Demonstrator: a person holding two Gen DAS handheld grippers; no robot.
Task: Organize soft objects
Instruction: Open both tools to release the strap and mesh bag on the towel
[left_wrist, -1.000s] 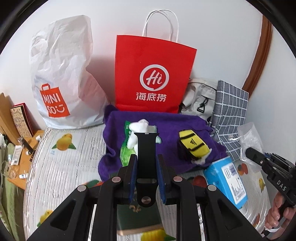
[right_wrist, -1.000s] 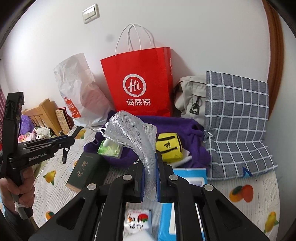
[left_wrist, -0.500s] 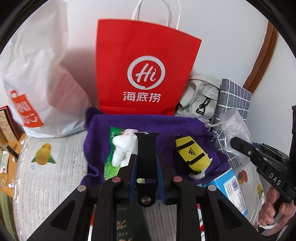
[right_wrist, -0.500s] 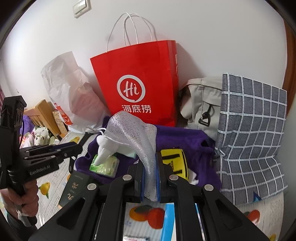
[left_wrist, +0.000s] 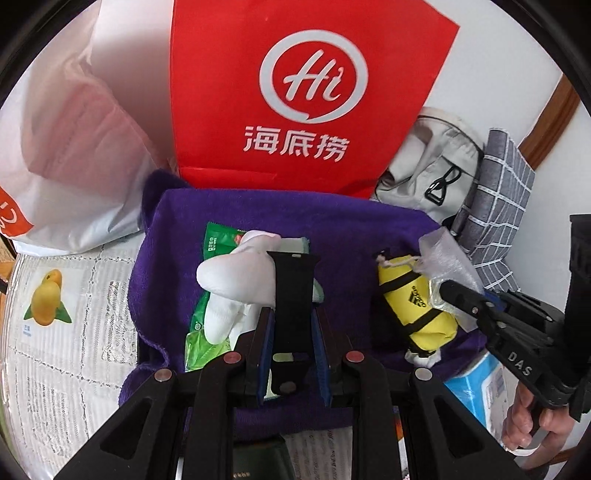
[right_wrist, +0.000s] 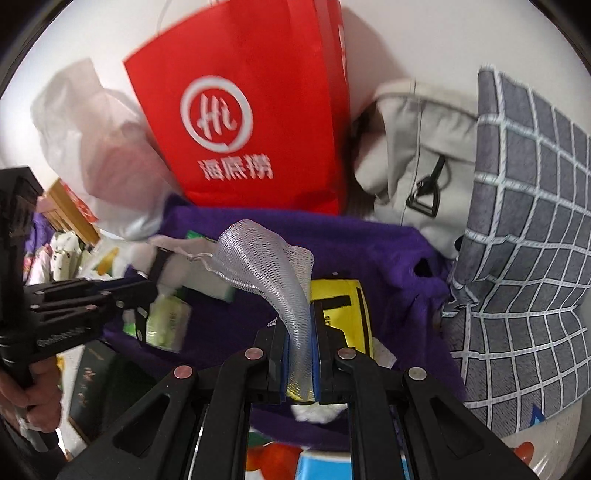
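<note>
My left gripper (left_wrist: 292, 325) is shut on a black watch strap (left_wrist: 294, 291) and holds it over the purple towel (left_wrist: 332, 229), just above a white sock (left_wrist: 236, 280) and a green tissue pack (left_wrist: 207, 325). My right gripper (right_wrist: 299, 332) is shut on a white mesh pouch (right_wrist: 269, 258) and holds it above a yellow Adidas pouch (right_wrist: 340, 317) on the towel (right_wrist: 388, 258). In the left wrist view the right gripper (left_wrist: 458, 295) with the mesh pouch (left_wrist: 447, 254) is beside the yellow pouch (left_wrist: 417, 306).
A red paper bag (left_wrist: 306, 92), a white plastic bag (left_wrist: 70, 147), a beige bag (left_wrist: 432, 166) and a grey checked cloth (right_wrist: 524, 236) stand behind the towel. A blue box (left_wrist: 476, 387) and a dark green booklet (right_wrist: 92, 384) lie at the front on the fruit-print cover (left_wrist: 55, 332).
Both grippers have moved forward and lower toward the purple towel, each keeping its hold. The bags and towel items now loom larger.
</note>
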